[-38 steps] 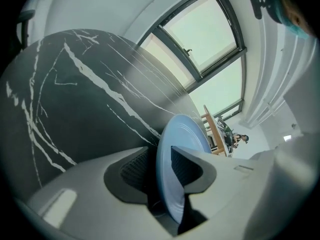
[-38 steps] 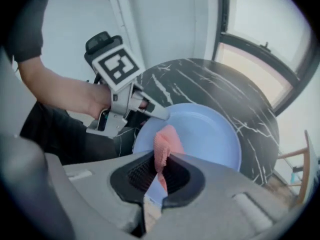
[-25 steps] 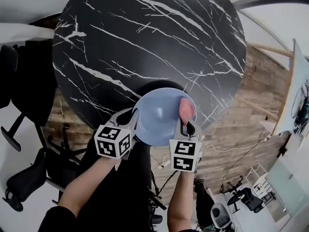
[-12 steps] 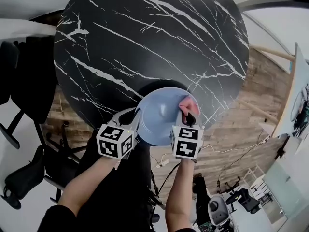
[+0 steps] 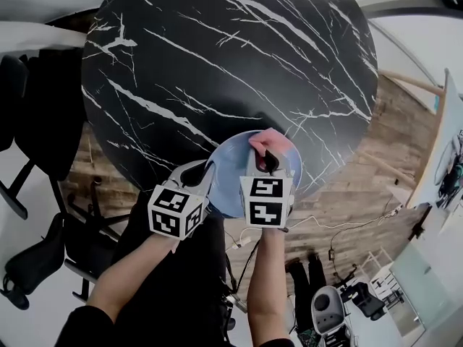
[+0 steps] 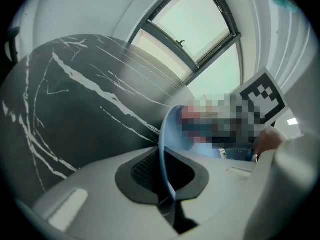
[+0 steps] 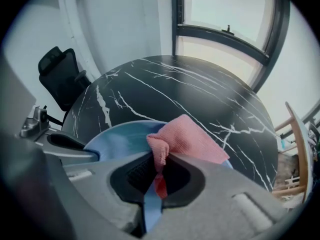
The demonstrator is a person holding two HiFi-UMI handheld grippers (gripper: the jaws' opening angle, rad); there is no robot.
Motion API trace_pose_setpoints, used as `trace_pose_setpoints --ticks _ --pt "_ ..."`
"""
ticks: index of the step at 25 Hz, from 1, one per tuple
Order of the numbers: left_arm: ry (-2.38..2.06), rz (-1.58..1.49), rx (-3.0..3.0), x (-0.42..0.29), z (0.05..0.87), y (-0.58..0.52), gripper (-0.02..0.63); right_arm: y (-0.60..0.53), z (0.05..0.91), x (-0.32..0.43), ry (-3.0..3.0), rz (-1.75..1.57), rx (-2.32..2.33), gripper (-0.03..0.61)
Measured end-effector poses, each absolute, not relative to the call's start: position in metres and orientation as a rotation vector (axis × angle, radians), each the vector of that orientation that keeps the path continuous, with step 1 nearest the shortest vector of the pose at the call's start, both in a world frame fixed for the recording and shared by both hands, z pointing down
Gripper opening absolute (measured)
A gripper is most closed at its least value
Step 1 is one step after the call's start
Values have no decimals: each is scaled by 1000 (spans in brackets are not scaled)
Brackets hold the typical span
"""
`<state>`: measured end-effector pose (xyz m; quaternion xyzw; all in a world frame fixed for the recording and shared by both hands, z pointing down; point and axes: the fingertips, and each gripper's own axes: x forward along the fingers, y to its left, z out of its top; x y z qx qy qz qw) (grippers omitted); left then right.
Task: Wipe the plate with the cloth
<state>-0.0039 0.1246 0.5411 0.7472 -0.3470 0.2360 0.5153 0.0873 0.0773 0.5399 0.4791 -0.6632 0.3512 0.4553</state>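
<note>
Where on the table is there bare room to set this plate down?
Almost the whole black marble table is bare, from its far rim to the plate. Only the near edge is crowded: there the left gripper clamps the plate's rim and the right gripper holds the pink cloth on it.

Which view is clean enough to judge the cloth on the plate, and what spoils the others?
Right gripper view: sharpest, cloth and plate crisp, fisheye curving the window frame. Left gripper view: softer, a mosaic patch over the plate's far side. Head view: even light, table bulged, cloth partly behind the right gripper.
</note>
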Motion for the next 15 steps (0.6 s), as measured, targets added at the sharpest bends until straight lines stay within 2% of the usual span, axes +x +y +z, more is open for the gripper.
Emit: trace_pose_setpoints --ticks 15 --pt "-835 536 1739 -5 542 124 15 107 541 7 -1815 817 834 21"
